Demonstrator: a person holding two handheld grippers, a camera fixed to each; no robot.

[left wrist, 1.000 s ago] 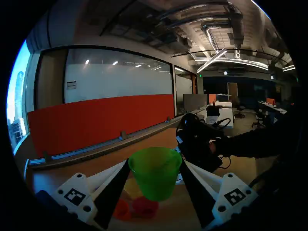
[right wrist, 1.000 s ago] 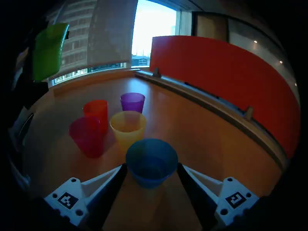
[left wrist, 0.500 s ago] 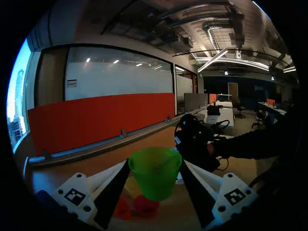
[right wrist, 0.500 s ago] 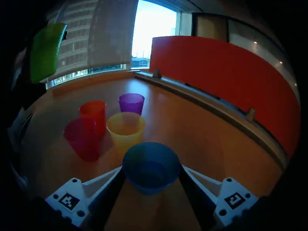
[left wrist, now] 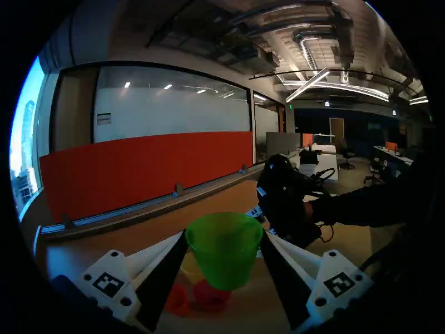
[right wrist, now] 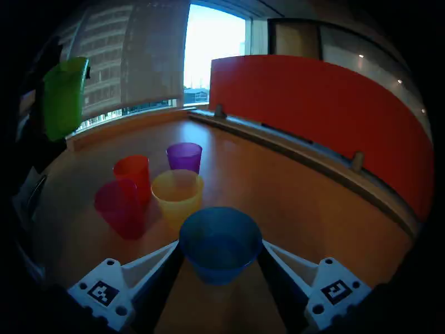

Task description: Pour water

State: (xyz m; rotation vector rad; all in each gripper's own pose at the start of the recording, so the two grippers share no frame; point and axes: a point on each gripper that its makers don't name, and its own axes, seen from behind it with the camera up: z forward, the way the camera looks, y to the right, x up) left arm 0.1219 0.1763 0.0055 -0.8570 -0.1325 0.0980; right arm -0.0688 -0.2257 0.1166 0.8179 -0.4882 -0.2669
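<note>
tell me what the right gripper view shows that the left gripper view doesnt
Right gripper view: the right tongs clamp a blue cup, a purple cup stands farther back, and a bright window lies beyond.
Left gripper view: the left tongs clamp the green cup close up, with ceiling lights, a glass wall and a dark sleeve behind.
Shared: the green cup, pink cup, orange cup, yellow cup, wooden table and red partition.
</note>
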